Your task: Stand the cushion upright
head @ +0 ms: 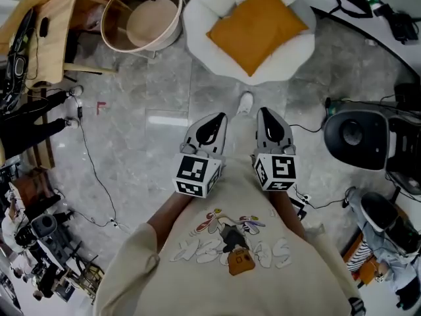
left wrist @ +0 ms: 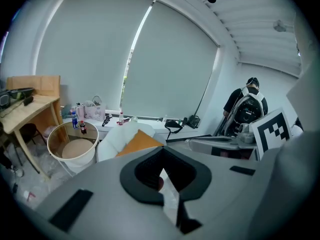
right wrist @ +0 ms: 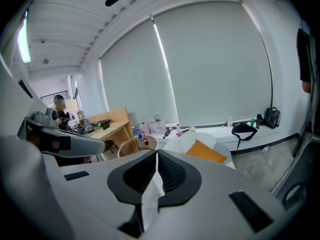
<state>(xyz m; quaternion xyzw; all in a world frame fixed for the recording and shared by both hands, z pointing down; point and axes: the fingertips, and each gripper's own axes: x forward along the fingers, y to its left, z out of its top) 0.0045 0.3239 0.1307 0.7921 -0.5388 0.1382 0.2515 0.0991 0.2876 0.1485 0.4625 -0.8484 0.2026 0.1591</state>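
Both the left gripper and the right gripper are hovering side by side above the grey floor, each with its jaws pressed together and nothing between them. Well ahead of them the orange cushion is lying flat on the seat of a white padded chair, beside a round basket

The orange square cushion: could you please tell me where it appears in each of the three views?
Head view: top centre, the orange square cushion on the white round chair.
Left gripper view: just left of and below centre.
Right gripper view: right of and below centre.
Shared landmark: the round side table beside the chair.
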